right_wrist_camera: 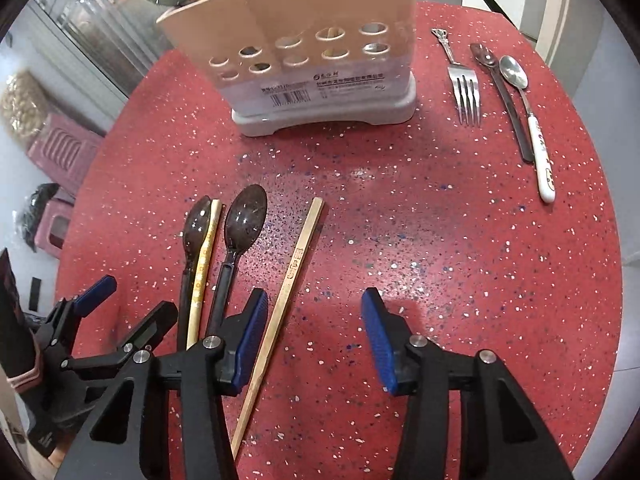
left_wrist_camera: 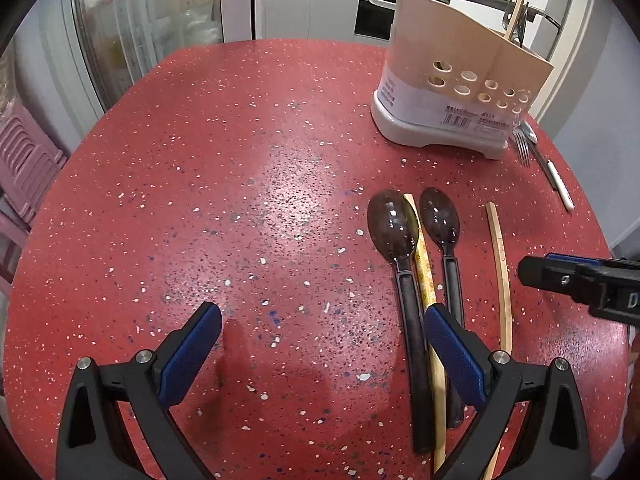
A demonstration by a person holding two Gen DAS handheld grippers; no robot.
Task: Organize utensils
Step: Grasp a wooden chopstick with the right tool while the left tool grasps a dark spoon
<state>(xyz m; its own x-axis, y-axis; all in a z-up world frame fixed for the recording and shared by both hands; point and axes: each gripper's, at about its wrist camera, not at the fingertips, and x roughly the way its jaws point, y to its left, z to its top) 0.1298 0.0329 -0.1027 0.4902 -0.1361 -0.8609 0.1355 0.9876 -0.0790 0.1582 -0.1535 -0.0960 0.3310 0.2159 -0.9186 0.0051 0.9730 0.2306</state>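
Partly organized: some utensils upright in caddy; spoons, chopsticks, fork loose on table; left gripper, right gripper wide, empty.

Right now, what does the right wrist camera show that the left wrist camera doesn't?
Only the right wrist view shows the slim dark spoon between the silver fork and the white-handled metal spoon. Only the left wrist view shows the kitchen counter and oven behind. Both show the beige utensil holder, two dark plastic spoons, loose wooden chopsticks and the red speckled table.
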